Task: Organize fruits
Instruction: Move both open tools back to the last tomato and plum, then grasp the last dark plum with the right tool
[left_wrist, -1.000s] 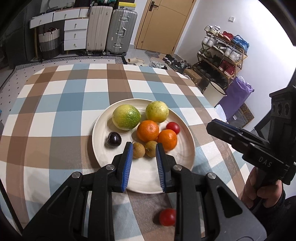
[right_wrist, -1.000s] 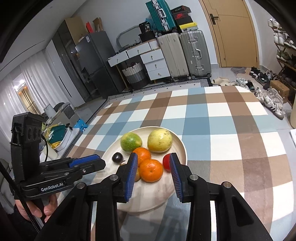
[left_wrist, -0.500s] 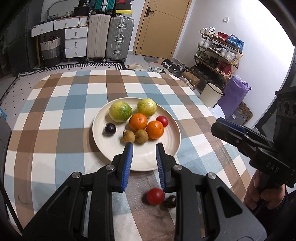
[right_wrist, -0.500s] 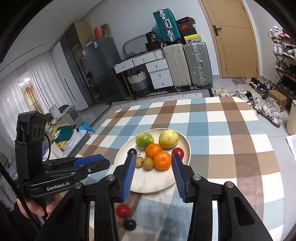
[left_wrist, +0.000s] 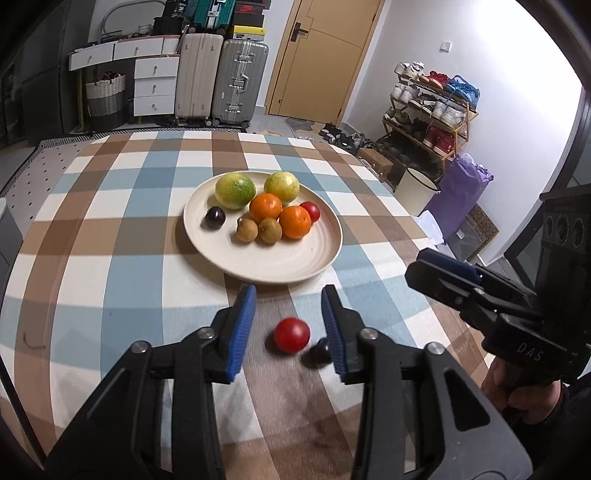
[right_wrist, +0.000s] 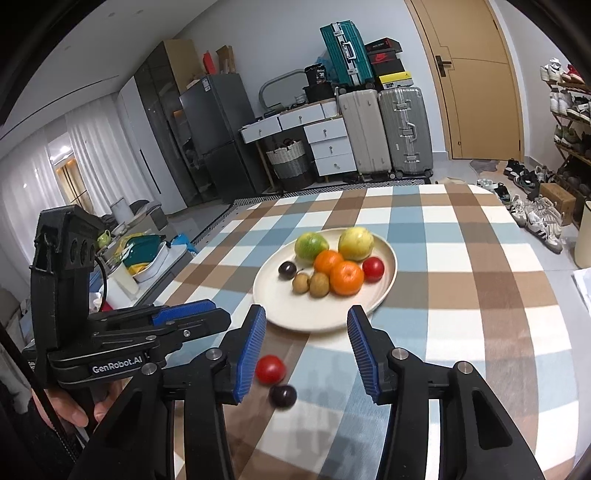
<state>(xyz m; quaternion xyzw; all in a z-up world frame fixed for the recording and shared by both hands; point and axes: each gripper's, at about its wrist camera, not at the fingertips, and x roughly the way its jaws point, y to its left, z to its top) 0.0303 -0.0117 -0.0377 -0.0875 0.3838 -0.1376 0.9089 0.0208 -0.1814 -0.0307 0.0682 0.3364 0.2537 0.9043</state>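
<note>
A cream plate (left_wrist: 317, 258) on a checked table (left_wrist: 110, 236) holds eight fruits. Just near of it, a red tomato (left_wrist: 291, 335) and a dark plum (left_wrist: 318, 352) lie together between the open left gripper (left_wrist: 288, 325). The right gripper (right_wrist: 306, 350) hovers open.

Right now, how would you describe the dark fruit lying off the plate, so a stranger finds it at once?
Find the cream plate on the checked tablecloth. On the cloth just before its near rim lie two small round fruits close together. The dark plum is the almost black one, beside the red tomato.
</note>
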